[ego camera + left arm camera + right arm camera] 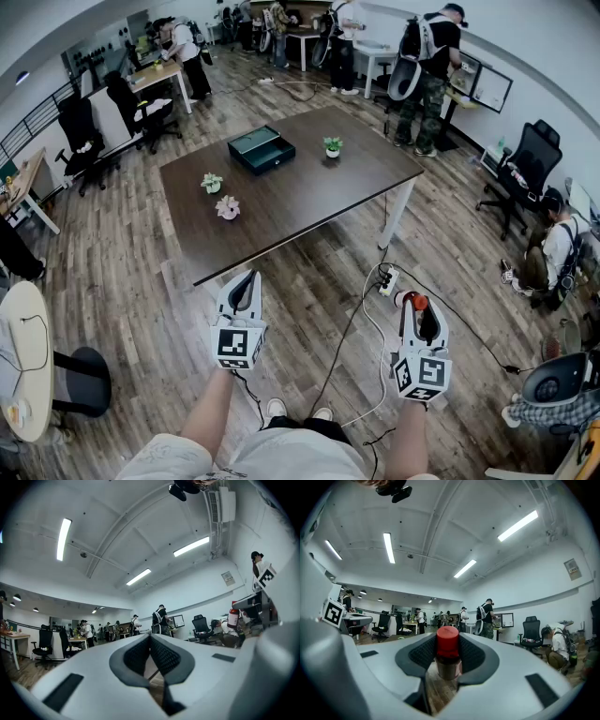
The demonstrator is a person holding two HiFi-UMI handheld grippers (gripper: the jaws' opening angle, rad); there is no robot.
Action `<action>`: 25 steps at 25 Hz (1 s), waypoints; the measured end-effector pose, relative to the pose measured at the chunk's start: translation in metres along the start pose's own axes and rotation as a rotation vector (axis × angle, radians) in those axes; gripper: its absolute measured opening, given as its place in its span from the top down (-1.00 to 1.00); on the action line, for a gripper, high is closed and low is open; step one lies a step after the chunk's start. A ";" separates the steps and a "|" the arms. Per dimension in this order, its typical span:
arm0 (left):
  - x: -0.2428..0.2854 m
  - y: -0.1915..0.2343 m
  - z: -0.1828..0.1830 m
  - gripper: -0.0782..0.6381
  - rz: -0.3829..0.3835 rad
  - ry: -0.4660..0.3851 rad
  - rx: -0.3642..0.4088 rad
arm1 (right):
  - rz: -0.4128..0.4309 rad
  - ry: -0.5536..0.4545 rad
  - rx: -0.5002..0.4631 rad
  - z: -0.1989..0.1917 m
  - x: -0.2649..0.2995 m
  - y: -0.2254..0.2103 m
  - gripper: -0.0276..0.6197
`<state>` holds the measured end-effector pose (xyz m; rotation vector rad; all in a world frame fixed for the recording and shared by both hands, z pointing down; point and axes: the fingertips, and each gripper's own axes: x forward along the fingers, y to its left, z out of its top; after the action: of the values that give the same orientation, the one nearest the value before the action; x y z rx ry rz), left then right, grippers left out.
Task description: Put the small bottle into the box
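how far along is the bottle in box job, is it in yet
Done: the small bottle is picked up, clamped between the jaws of the right gripper.
In hand: it is being carried, with the person standing back from the table. The left gripper is shut and empty.
Left: get to the box on the table and release the bottle inside. It is not in yet.

Bright ceiling strip lights (pixel 389 548), fisheye-bent edges, dark corners

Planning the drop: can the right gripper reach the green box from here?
Probably not yet. The right gripper, shut on the small bottle, hangs over floor short of the table; the box sits toward its far side. Nothing blocks the way.
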<state>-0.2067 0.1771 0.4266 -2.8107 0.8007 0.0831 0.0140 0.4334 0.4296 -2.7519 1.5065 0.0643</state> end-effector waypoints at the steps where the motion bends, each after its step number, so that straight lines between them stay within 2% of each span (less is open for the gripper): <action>1: -0.003 0.005 0.000 0.78 -0.001 0.003 0.001 | -0.004 0.003 0.002 0.000 -0.001 0.005 0.49; 8: -0.015 0.028 -0.004 0.78 -0.033 0.008 0.027 | -0.022 -0.002 0.014 0.004 0.009 0.038 0.49; 22: -0.025 0.109 -0.027 0.78 0.008 -0.004 -0.037 | 0.002 -0.005 0.010 0.002 0.047 0.122 0.49; 25: -0.029 0.118 -0.032 0.78 -0.005 -0.001 -0.030 | -0.002 -0.006 0.006 0.002 0.051 0.137 0.49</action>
<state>-0.2936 0.0868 0.4384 -2.8407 0.7982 0.0958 -0.0741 0.3168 0.4275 -2.7464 1.4994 0.0673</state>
